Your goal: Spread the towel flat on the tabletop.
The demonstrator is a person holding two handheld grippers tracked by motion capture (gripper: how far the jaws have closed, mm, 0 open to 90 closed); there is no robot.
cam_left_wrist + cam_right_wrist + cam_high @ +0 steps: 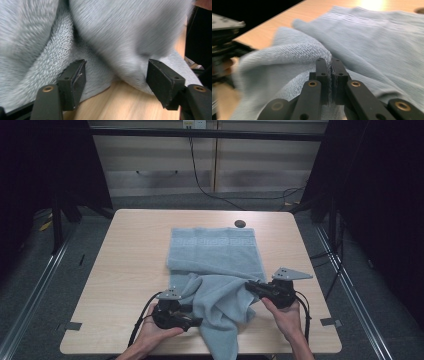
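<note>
Towel [215, 257] folding at the table's [130, 250] near edge: right gripper [329, 65] pinches a fold; left gripper [116, 75], jaws wide and empty, must next grasp the cloth

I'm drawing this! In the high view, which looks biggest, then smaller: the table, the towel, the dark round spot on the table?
1. Table, the biggest.
2. Towel, which covers the middle of the table and hangs over its near edge.
3. Dark round spot, tiny, just past the towel's far edge.
</note>
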